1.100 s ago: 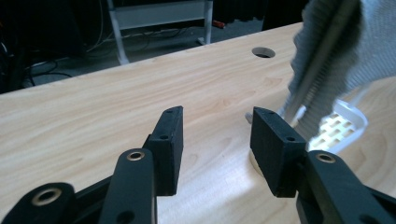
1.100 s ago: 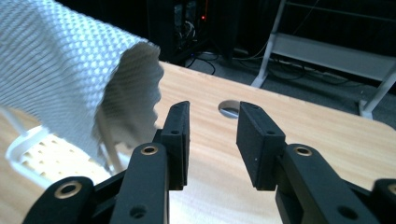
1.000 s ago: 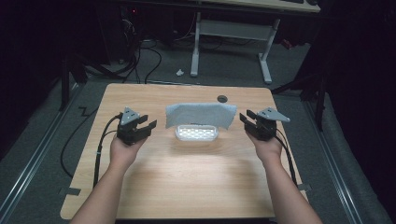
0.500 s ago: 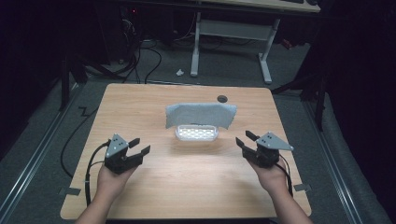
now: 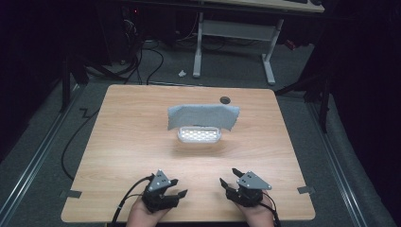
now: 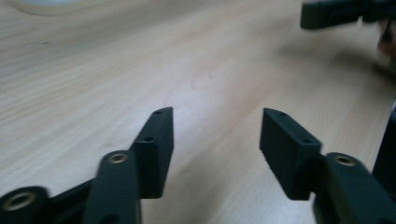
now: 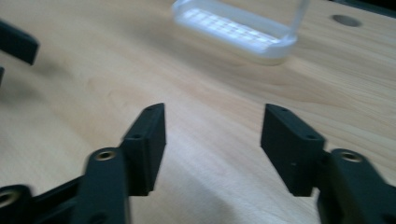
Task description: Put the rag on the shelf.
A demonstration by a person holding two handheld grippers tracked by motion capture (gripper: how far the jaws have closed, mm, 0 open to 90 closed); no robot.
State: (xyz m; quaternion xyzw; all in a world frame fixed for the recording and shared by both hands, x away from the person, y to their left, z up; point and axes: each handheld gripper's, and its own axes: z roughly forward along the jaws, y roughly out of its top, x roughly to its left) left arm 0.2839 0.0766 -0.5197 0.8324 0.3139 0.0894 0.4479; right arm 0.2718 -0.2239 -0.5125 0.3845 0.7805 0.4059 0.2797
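Observation:
A grey cloth [image 5: 203, 116] lies draped over the far part of a white perforated tray [image 5: 199, 135] at the middle of the wooden table [image 5: 127, 137]. My left gripper [image 5: 179, 187] hovers near the table's front edge, well short of the tray. Its jaws have just been opening and stand open over bare wood [image 6: 215, 126]. My right gripper [image 5: 228, 176] is close beside it, also open after widening, with nothing between its jaws [image 7: 212, 123]. The right gripper view has the tray [image 7: 233, 28] ahead of the jaws.
A dark round hole [image 5: 225, 100] sits in the tabletop behind the cloth. Tape marks [image 5: 71, 194] lie near the front corners. Cables trail off the table's left side, and a white desk frame [image 5: 234, 33] stands on the floor beyond.
Both hands have drawn back from either side of the cloth to the table's front edge and moved closer together. Both pairs of jaws stand wider than before.

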